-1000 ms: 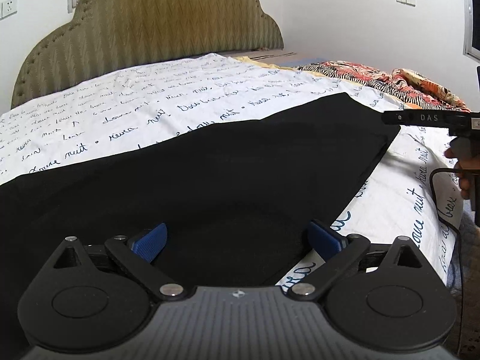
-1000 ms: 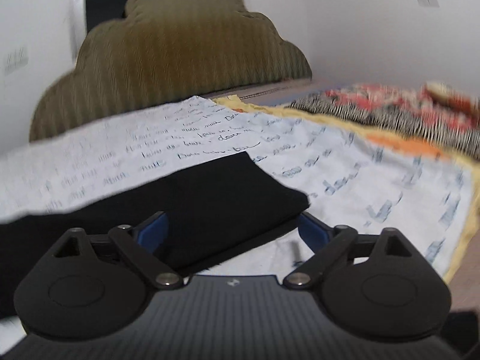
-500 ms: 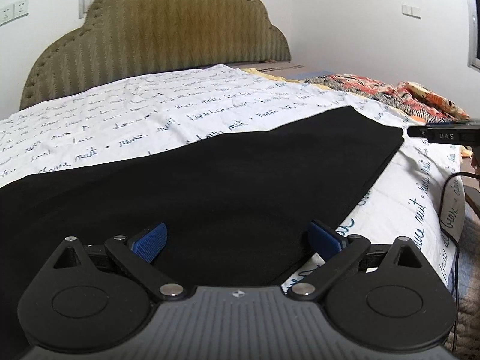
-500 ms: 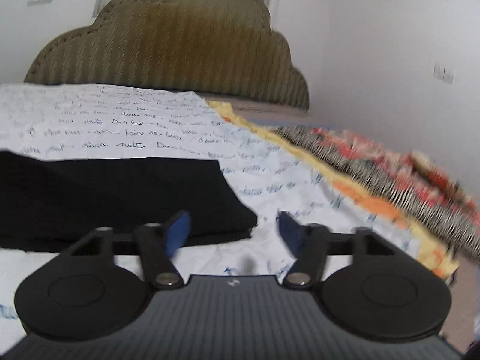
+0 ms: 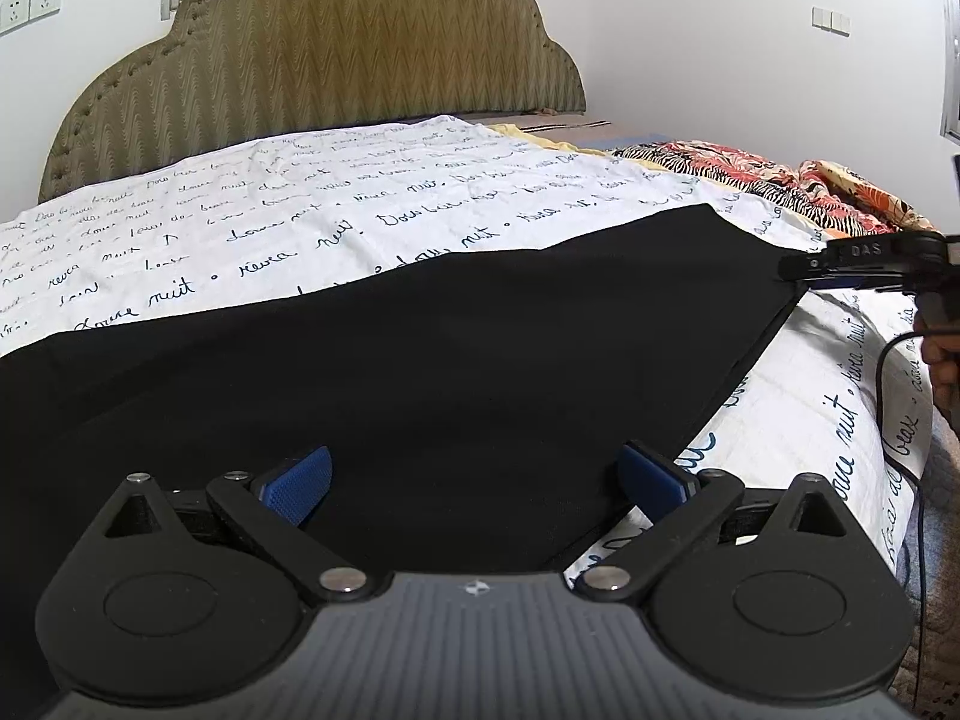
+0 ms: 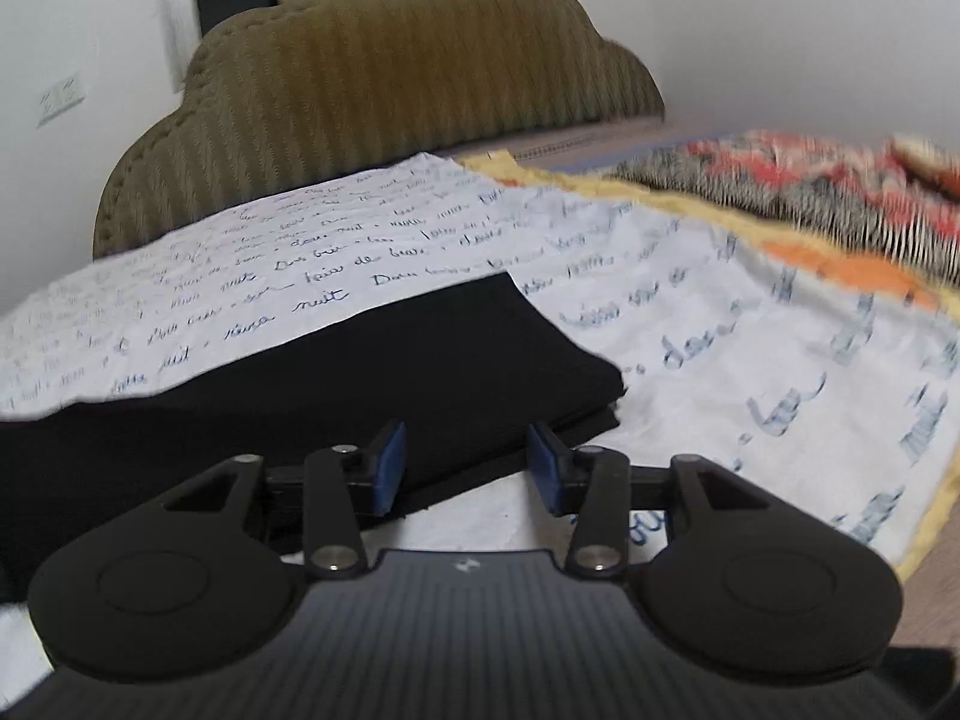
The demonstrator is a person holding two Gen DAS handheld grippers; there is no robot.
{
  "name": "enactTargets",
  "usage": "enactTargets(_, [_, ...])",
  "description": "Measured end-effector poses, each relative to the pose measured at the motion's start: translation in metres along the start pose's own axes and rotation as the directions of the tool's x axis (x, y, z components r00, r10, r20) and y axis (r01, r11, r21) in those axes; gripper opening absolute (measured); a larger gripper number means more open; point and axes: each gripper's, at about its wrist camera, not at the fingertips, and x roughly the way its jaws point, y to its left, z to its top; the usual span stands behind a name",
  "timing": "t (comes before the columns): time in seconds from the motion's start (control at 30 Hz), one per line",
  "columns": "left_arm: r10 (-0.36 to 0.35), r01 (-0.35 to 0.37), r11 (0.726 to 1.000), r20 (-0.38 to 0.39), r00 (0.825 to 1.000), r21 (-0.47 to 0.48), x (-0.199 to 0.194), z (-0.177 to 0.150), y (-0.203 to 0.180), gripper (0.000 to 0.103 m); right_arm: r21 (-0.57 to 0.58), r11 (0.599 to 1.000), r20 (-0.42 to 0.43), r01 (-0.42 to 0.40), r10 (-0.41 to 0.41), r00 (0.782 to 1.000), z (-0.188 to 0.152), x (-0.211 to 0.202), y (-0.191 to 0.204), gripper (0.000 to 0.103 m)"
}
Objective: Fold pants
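White walls close in a bedroom where an olive, scallop-topped upholstered headboard (image 5: 324,54) fills the upper centre of both wrist views. Below it a white bedsheet (image 5: 288,222) printed with blue cursive writing spreads across the middle of each frame, and a crumpled red, orange and zebra-striped blanket (image 5: 750,171) lies along the upper right.

The black pants (image 5: 420,372) lie flat on the sheet, covering the centre and left of the left wrist view, their far right corner reaching the right edge of the frame. In the right wrist view, which is blurred, the same cloth sits in the lower left and centre, with two stacked layers visible at its right-hand corner.

The left gripper (image 5: 477,477) sits at the bottom of its view with its blue pads spread wide over the near hem, holding nothing. The right gripper (image 6: 461,462) is partly open, its pads on either side of the pants' near edge without pinching it; in the left view it appears at the right edge, beside the cloth's far corner.

A white wall socket (image 5: 30,6) sits upper left.
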Motion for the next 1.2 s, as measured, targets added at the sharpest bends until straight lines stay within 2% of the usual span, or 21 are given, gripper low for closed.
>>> enactTargets(0.17, [0.003, -0.003, 1.0, -0.004, 1.0, 0.003, 0.0, 0.0, -0.001, 0.103, 0.119, 0.993, -0.032, 0.0, 0.003, 0.999, 0.002, 0.015, -0.012, 0.042])
enactTargets(0.23, [0.003, -0.003, 1.0, -0.004, 1.0, 0.003, 0.001, 0.0, -0.001, 0.103, 0.163, 0.987, -0.032, -0.009, 0.014, 0.999, 0.0, 0.018, -0.018, 0.027])
enactTargets(0.27, [0.003, -0.003, 1.0, -0.004, 1.0, 0.003, 0.001, 0.0, -0.001, 0.103, 0.183, 0.983, -0.029, -0.011, 0.017, 0.999, -0.001, 0.019, -0.02, 0.015])
enactTargets(0.37, [0.001, -0.001, 1.0, 0.002, 1.0, 0.002, 0.0, 0.001, 0.0, 0.103, 0.259, 0.965, -0.014, -0.048, 0.053, 0.998, -0.006, 0.019, -0.029, 0.008])
enactTargets(0.5, [-0.002, 0.001, 1.0, 0.043, 0.999, 0.013, -0.008, 0.001, -0.001, 0.103, 0.324, 0.944, 0.008, -0.066, 0.067, 0.998, -0.012, 0.015, -0.036, 0.005])
enactTargets(0.67, [0.018, -0.02, 1.0, 0.089, 0.996, 0.023, -0.017, 0.008, -0.002, 0.103, 0.32, 0.945, 0.02, -0.072, 0.07, 0.997, -0.013, 0.007, -0.037, 0.005])
enactTargets(0.77, [0.03, -0.03, 1.0, 0.089, 0.996, 0.001, -0.018, 0.014, 0.001, 0.103, 0.303, 0.951, -0.028, -0.058, 0.069, 0.997, -0.013, 0.016, -0.037, 0.006])
enactTargets(0.83, [0.037, -0.036, 0.999, 0.1, 0.994, -0.016, -0.021, 0.016, 0.005, 0.103, 0.323, 0.944, -0.019, -0.063, 0.073, 0.997, -0.011, 0.013, -0.036, 0.021])
enactTargets(0.87, [0.039, -0.037, 0.999, 0.103, 0.994, -0.023, -0.022, 0.017, 0.006, 0.103, 0.324, 0.944, -0.009, -0.059, 0.065, 0.998, -0.011, 0.009, -0.037, 0.038])
enactTargets(0.9, [0.041, -0.038, 0.999, 0.102, 0.994, -0.03, -0.022, 0.017, 0.008, 0.103, 0.323, 0.945, 0.002, -0.05, 0.052, 0.999, -0.011, 0.006, -0.038, 0.043])
enactTargets(1.07, [0.05, -0.047, 0.998, 0.09, 0.995, -0.037, -0.021, 0.017, 0.009, 0.103, 0.366, 0.929, -0.014, -0.052, 0.062, 0.998, -0.016, 0.008, -0.051, 0.043])
enactTargets(1.2, [0.043, -0.042, 0.999, 0.072, 0.996, -0.016, -0.019, 0.016, 0.003, 0.103, 0.366, 0.929, -0.017, -0.064, 0.075, 0.997, -0.01, 0.018, -0.047, 0.043])
